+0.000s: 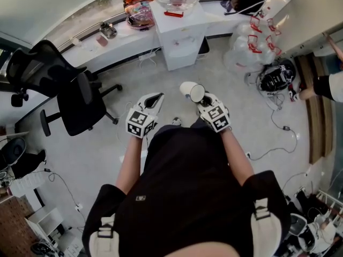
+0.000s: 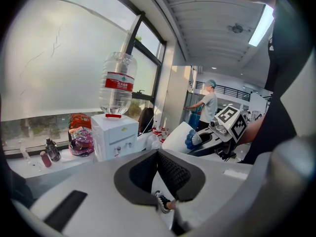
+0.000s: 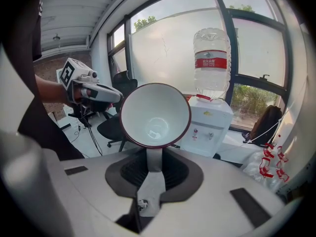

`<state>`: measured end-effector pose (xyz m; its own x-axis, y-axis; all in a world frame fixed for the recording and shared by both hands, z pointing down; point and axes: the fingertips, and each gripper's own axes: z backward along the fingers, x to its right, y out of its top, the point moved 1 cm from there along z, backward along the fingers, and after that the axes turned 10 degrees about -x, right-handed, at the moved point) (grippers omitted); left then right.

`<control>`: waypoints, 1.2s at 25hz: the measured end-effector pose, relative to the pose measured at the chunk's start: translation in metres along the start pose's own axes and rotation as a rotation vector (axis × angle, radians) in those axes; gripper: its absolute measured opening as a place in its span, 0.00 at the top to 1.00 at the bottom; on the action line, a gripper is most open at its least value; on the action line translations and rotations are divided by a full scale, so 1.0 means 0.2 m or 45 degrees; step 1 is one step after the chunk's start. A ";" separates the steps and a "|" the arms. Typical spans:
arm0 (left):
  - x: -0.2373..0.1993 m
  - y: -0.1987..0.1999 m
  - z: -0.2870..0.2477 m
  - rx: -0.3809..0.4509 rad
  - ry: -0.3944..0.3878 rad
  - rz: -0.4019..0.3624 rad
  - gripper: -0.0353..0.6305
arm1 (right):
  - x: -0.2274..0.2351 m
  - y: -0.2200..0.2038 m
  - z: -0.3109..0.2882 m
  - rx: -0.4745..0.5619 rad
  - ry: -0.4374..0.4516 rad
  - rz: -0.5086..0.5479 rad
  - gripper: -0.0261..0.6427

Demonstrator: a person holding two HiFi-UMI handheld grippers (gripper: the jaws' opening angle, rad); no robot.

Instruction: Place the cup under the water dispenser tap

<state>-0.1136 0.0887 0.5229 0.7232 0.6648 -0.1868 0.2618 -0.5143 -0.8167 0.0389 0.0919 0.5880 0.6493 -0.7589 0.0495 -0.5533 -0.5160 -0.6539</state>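
My right gripper [image 1: 201, 98] [image 3: 154, 154] is shut on the handle of a white cup [image 1: 192, 91] [image 3: 155, 115] with a dark red rim. The cup lies tilted, its mouth facing back toward the gripper, and is empty. The white water dispenser [image 1: 179, 36] [image 3: 207, 125] stands ahead against the window ledge, with a clear bottle [image 3: 211, 58] on top and two small taps [image 3: 204, 133] on its front. The cup hangs in the air well short of it. My left gripper [image 1: 154, 98] [image 2: 158, 154] is level beside the right one, jaws together on nothing. From its view the cup [image 2: 178, 136] shows at the right.
A black office chair [image 1: 75, 95] stands left of the dispenser. A clear bag of bottles [image 1: 249, 42] and a dark helmet [image 1: 276, 76] lie to its right, with cables [image 1: 278, 125] across the floor. A colourful bag [image 1: 139, 7] sits on the ledge. Another person's arm [image 1: 327, 84] shows at the right.
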 end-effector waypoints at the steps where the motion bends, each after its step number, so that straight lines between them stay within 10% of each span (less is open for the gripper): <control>1: -0.01 0.00 -0.01 0.000 0.004 0.003 0.95 | 0.01 0.00 -0.01 0.000 0.002 0.003 0.89; 30: -0.36 0.22 -0.38 -0.042 0.150 0.194 0.95 | 0.52 0.23 -0.37 -0.146 0.214 0.140 0.89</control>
<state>-0.1045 -0.0231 0.5417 0.8253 0.5109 -0.2405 0.1626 -0.6229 -0.7652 0.0419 -0.0406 0.6186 0.4914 -0.8635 0.1141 -0.6777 -0.4613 -0.5726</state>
